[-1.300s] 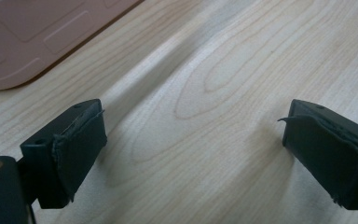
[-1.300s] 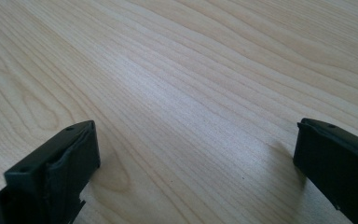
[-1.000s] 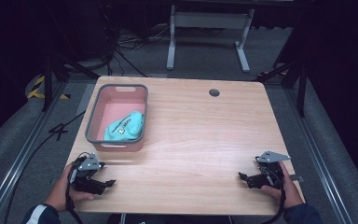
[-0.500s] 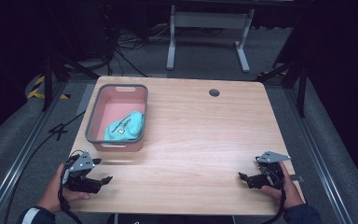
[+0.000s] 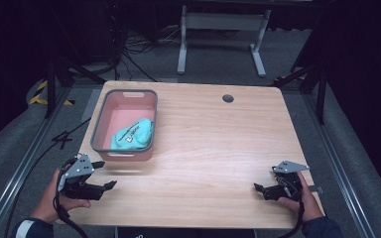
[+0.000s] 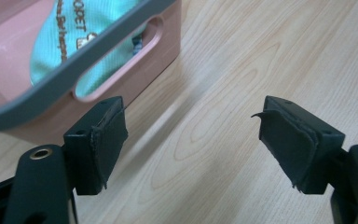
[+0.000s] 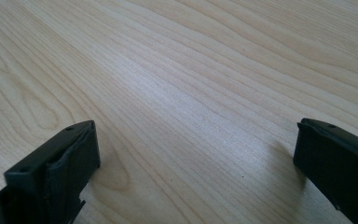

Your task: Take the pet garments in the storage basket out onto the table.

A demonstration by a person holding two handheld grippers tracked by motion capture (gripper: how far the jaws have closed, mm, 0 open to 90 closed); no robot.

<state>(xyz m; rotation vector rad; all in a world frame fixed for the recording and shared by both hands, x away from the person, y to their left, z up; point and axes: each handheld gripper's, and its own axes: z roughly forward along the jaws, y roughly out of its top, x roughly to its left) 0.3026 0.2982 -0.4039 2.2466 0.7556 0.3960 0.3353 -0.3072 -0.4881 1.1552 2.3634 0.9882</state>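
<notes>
The left gripper (image 5: 106,174), at about seven o'clock on the wooden table (image 5: 213,144), has its jaws spread with nothing between them. At ten o'clock sits a pink bin (image 5: 100,130) with a grey rim and slot handle; inside lies a crumpled turquoise cloth (image 5: 134,135) bearing dark lettering. At five o'clock, the right gripper (image 5: 259,189) is likewise spread over bare wood.

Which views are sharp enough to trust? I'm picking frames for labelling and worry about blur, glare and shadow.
High view: table evenly lit, surroundings dark, soft shadow beside the pink bin. Left gripper view: wood grain crisp, the bin's near rim slightly soft, print on the teal cloth partly readable. Right gripper view: pale glare across the wood, jaw edges mildly blurred.
</notes>
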